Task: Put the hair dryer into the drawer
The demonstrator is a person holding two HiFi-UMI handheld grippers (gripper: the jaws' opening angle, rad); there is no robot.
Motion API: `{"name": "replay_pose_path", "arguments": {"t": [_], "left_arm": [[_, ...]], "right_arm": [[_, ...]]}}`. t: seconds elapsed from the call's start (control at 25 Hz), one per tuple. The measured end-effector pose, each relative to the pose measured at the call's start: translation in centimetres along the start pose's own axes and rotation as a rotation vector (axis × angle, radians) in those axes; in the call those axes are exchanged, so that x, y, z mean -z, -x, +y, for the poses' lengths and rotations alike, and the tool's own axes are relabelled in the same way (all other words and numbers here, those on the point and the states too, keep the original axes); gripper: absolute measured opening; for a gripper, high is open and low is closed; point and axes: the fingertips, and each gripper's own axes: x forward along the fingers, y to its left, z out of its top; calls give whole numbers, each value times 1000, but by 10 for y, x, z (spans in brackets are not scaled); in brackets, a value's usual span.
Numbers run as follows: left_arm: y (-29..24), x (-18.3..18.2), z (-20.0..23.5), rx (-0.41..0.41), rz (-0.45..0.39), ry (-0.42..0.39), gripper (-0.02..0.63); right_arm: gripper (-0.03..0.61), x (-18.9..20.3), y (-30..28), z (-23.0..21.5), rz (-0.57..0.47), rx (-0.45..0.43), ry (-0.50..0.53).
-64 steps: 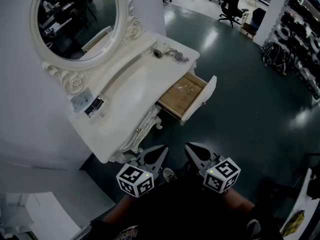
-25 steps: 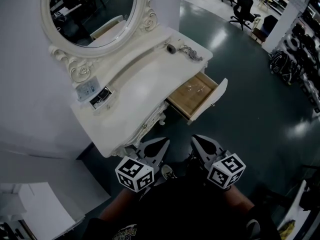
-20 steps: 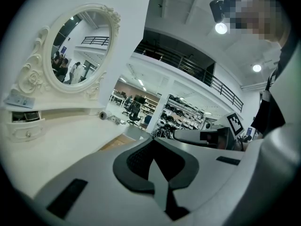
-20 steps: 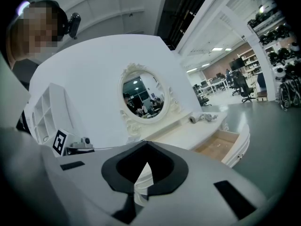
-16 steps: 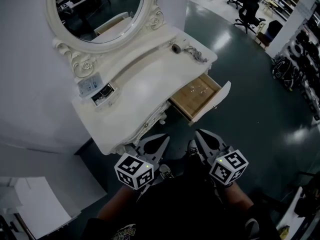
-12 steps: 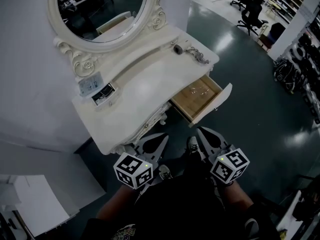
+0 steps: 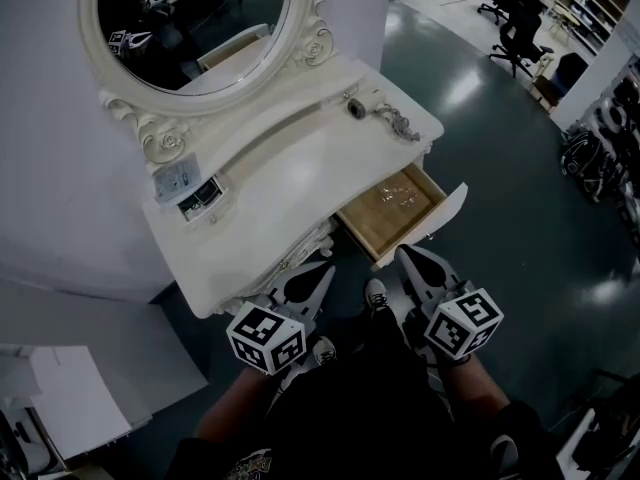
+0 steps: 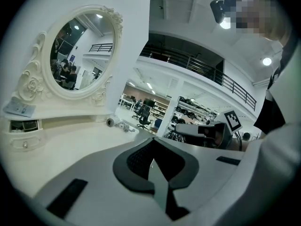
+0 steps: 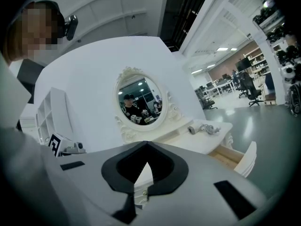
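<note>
Lying at the far corner of the worktop, the hair dryer is being left outside the drawer. Drawer is hanging open, small glinting bits inside. Left tool and right tool are being held clenched, empty.

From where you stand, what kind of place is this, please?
Probably a big open workshop or lab hall, not a home: a white dressing table with an oval mirror stands on a dark glossy floor, with office chairs behind.
</note>
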Motion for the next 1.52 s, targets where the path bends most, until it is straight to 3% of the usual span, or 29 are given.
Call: {"name": "replay_pose_path", "arguments": {"t": [0.6,1.52], "left_arm": [[-121,-21,27,-58,25,23,3],[-259,-25,117,-152,74,108,3]], "right_arm": [[29,-52,-57,-124,41,-9,25],[32,-66,-196,-276,206,-26,40]]}}
